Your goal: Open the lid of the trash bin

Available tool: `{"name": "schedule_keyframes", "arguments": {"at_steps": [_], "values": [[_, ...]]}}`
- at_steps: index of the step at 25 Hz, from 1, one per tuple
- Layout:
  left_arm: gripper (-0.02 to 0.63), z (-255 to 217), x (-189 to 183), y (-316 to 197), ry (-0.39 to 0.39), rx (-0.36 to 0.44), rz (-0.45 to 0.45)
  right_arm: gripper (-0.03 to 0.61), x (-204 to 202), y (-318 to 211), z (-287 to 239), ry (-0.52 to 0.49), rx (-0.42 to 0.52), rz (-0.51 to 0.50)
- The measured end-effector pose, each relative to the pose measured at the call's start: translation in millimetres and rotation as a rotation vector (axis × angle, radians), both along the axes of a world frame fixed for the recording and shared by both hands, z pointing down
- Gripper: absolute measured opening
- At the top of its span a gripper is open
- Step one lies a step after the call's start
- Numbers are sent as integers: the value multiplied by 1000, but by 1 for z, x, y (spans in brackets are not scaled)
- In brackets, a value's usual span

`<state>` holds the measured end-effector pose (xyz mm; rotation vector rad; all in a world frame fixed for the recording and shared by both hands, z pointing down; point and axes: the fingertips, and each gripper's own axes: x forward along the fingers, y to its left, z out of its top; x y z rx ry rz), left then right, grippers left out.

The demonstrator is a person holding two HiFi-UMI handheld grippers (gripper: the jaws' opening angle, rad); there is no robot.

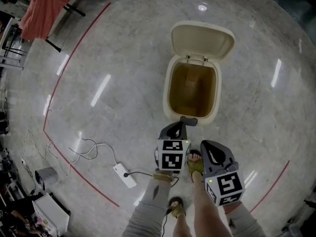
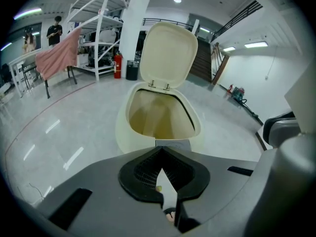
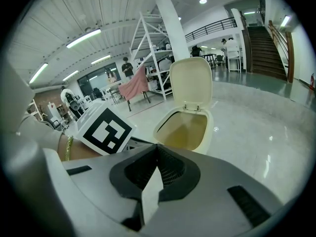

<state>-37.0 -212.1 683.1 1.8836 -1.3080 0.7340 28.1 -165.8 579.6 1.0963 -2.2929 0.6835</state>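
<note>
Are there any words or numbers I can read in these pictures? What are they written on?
No words or numbers can be read anywhere.
On the left marker cube and the right marker cube: only black-and-white square patterns, not letters.
On the trash bin and its open lid: plain cream, no label showing.
On the grey tab at the bin's front: a faint mark, too blurred to read.

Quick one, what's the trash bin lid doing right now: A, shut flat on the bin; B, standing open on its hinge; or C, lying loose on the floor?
B: the lid stands raised behind the trash bin, attached at its hinges, and the bin's inside is in plain view.
</note>
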Motion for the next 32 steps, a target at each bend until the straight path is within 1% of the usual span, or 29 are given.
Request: {"name": "schedule_keyframes", "arguments": {"at_steps": [5,9,14,20,24,29,32], "values": [[5,-6,1,-2,-31,-2,29,-2,-1,3,-3,0,5,4],[5,-13,5,-2,8,-10,28,-2,-2,3,-8,-10,13,11],[5,-31,11,1,34,17,37,-2,-2,6,-12,-9,22,22],[5,-61,16,16,69,45,50,-2,4,11,-18,-1,29,40],[5,-86,10,30,83,81,35,-2,3,16,-27,5,39,36],[5,-119,0,51,117,131,-25,-2,1,23,-40,-9,52,29],[5,-138,-1,63,120,160,-37,-2,0,31,-49,-15,58,20]]}}
